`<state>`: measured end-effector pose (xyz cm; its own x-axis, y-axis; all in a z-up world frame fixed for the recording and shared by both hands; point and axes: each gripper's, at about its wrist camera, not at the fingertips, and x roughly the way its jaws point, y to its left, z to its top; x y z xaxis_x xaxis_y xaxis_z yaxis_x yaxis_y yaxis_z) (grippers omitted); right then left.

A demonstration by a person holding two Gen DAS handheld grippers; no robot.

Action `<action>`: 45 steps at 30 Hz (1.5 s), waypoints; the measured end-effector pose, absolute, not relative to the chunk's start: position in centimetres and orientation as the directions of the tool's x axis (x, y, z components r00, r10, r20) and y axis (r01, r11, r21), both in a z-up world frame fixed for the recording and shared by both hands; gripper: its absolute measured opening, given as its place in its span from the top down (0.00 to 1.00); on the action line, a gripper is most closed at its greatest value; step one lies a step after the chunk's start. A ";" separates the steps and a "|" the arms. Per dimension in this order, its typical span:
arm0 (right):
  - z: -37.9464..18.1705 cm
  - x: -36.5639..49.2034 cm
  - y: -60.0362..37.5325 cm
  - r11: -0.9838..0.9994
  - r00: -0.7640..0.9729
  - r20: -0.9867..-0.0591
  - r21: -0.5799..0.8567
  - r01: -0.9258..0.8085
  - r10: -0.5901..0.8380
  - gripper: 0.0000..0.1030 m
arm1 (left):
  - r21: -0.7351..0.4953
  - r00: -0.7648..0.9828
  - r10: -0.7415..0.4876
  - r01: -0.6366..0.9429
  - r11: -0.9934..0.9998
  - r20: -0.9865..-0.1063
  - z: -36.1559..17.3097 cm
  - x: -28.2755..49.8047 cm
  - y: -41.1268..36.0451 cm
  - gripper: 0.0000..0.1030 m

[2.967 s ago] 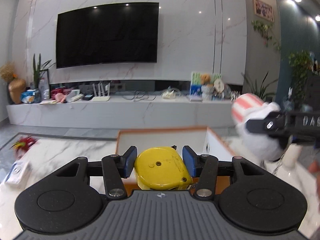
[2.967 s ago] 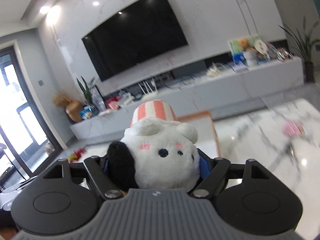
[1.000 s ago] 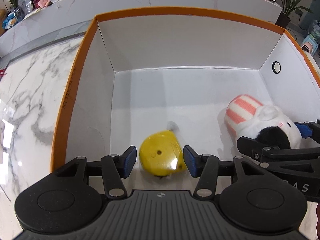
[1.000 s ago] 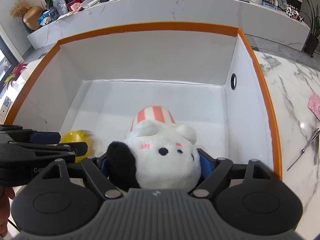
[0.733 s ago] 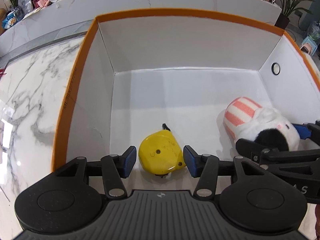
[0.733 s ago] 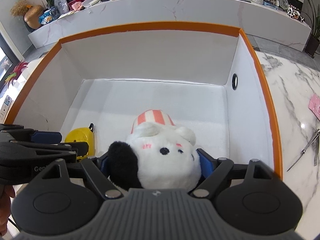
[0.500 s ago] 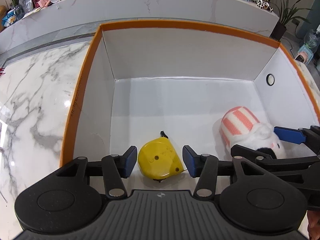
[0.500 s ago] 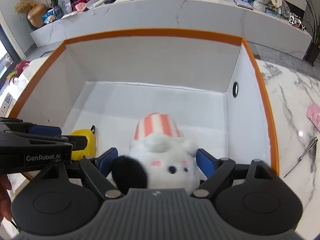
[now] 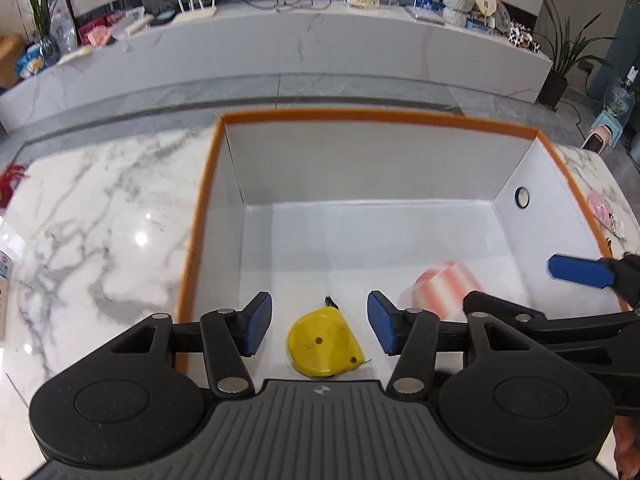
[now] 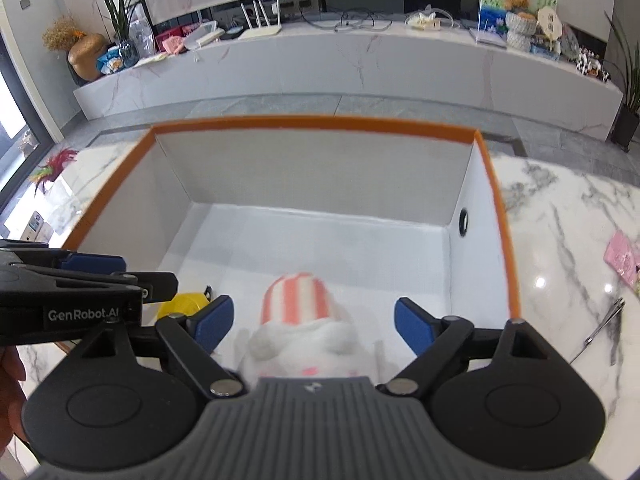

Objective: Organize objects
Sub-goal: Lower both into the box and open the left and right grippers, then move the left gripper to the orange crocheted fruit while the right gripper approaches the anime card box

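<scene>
You've released both: left gripper (image 9: 319, 328) spread above the tape measure (image 9: 323, 347), right gripper (image 10: 315, 324) spread around the plush toy (image 10: 301, 328), whose face only its camera shows.

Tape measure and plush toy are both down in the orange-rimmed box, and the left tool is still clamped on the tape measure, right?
Not quite. In the left wrist view the left tool is open, with the yellow tape measure lying free between its fingers. Both it and the plush toy are in the box.

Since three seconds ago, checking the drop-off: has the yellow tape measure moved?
Yes. The yellow tape measure went from the left hand-held gripper down onto the box floor.
</scene>
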<state>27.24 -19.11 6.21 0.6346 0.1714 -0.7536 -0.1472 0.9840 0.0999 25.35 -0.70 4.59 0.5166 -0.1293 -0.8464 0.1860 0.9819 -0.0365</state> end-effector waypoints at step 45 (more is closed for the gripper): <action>6.3 7.3 -26.0 0.981 0.721 -0.667 0.154 -0.116 0.189 0.03 | 0.178 0.568 -0.146 0.476 0.861 -0.810 -2.2 9.4 9.6 0.25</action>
<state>7.33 -25.96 6.28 0.7209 0.1894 -0.6666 -0.1158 0.9813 0.1536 9.40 9.56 -2.17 0.5684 -0.1464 -0.8096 0.4758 0.8613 0.1783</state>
